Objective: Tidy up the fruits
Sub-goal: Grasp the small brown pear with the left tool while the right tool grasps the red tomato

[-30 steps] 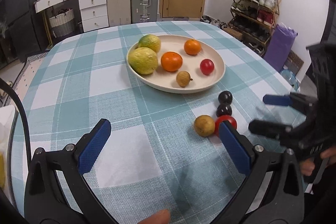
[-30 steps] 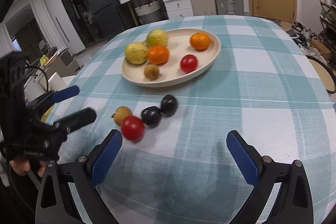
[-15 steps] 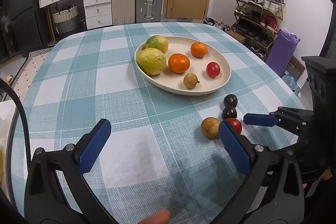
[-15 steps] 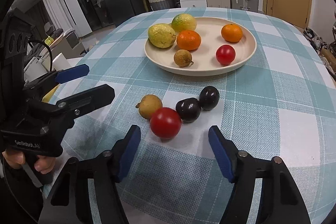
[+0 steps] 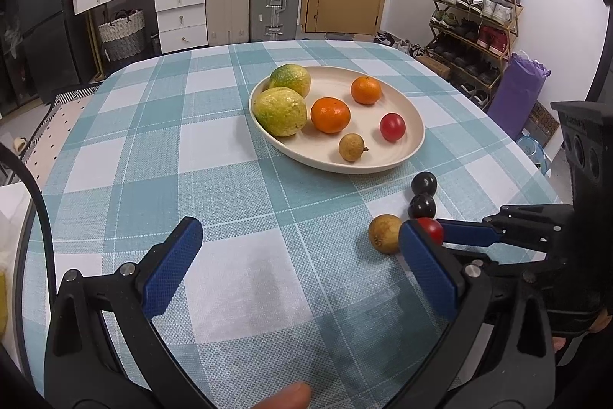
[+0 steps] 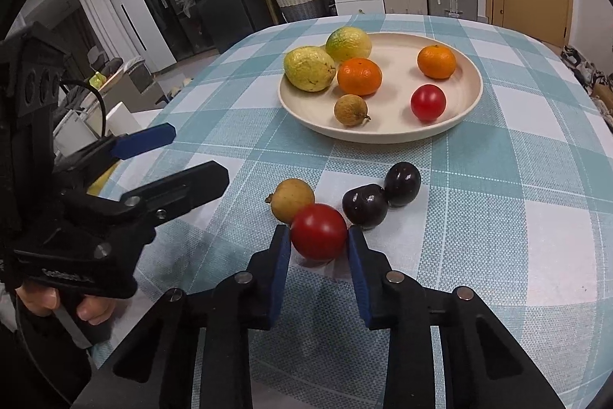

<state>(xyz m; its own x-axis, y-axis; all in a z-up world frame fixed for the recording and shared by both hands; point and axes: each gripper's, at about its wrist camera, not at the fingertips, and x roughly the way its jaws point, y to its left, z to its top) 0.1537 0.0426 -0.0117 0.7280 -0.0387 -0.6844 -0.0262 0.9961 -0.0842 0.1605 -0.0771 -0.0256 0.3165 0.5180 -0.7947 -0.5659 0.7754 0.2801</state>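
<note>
Four small fruits lie loose on the desk near the plate. Right tongs have just closed on the red tomato, presumably to lift it onto the plate. Left tongs hang wide open, empty.

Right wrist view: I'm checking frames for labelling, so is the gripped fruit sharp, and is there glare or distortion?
Right wrist view: red fruit sharp, faint highlight, soft shadow beneath; dark plums show glare spots; fisheye bends the table edge. Left wrist view: equally sharp.

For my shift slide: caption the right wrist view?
Right gripper closing on a red tomato beside the plate; left gripper open.
</note>
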